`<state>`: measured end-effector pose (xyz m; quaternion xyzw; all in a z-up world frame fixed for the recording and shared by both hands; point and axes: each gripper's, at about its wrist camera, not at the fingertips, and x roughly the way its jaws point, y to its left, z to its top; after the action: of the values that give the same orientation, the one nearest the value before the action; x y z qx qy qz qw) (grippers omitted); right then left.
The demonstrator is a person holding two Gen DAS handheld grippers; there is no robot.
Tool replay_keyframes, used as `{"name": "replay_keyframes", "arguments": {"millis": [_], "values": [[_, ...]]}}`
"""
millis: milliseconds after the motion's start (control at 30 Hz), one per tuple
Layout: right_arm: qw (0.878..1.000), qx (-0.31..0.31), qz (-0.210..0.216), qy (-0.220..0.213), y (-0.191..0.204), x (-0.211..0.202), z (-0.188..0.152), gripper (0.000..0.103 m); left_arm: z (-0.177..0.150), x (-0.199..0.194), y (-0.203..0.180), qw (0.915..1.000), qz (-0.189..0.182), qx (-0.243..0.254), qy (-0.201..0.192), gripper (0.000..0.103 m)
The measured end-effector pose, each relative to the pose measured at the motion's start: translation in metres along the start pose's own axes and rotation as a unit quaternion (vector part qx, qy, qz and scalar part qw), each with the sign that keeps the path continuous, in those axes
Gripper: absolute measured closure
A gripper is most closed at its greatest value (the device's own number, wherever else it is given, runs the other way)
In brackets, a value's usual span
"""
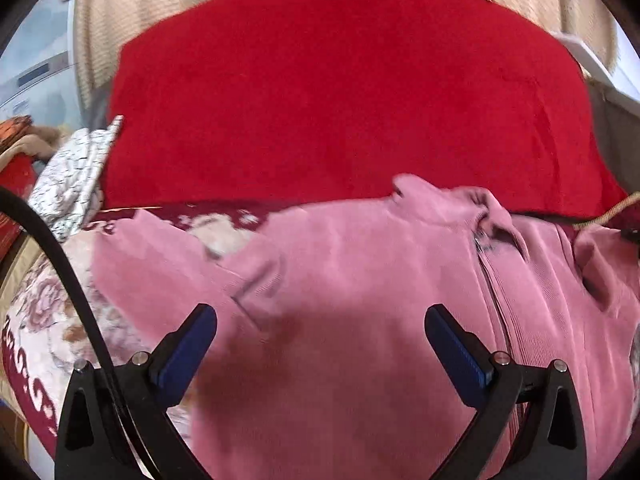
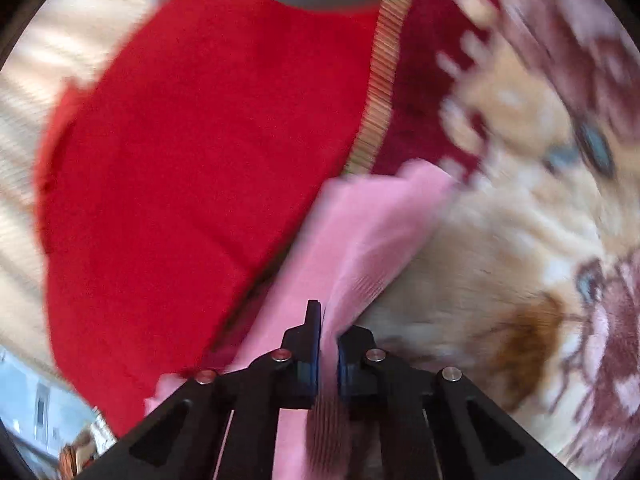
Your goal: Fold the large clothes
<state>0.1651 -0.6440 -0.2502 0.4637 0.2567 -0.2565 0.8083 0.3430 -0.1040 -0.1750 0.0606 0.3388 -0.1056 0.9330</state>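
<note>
A pink zip-up garment [image 1: 360, 280] lies spread on a floral blanket [image 1: 44, 320], its collar and zipper at the right. My left gripper [image 1: 320, 320] is open just above the garment's body and holds nothing. My right gripper [image 2: 329, 320] is shut on a fold of the pink garment [image 2: 360, 232], which rises between the blue pads and lies over the blanket [image 2: 520, 220]. The right wrist view is blurred by motion.
A red fleece blanket [image 1: 340, 100] lies behind the garment and shows at the left of the right wrist view [image 2: 180, 160]. A white patterned cloth [image 1: 76, 176] is bunched at the left. A black cable [image 1: 68, 276] crosses the lower left. Beige ribbed fabric [image 1: 120, 12] lies beyond.
</note>
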Motion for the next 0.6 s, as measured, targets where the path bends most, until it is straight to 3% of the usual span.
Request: {"name": "replay_keyframes", "arguments": {"millis": [167,333,500,600], "values": [[0.989,-0.086,0.117,-0.039,0.110,-0.056,-0.036,0.096,0.007,-0.016,0.041,0.9979,0.022,-0.057,-0.023,0.000],[0.962,-0.166,0.218,-0.011,0.216,-0.078,-0.102,0.096,0.006,-0.031,0.085,0.9925,0.054,-0.098,-0.049,0.000],[0.932,-0.224,0.275,0.076,0.289,-0.039,-0.197,0.095,-0.002,-0.043,0.118,0.9888,0.066,-0.120,-0.059,0.000],[0.914,-0.244,0.273,0.173,0.305,0.009,-0.256,0.091,-0.003,-0.049,0.133,0.9867,0.052,-0.139,-0.067,0.000]]}}
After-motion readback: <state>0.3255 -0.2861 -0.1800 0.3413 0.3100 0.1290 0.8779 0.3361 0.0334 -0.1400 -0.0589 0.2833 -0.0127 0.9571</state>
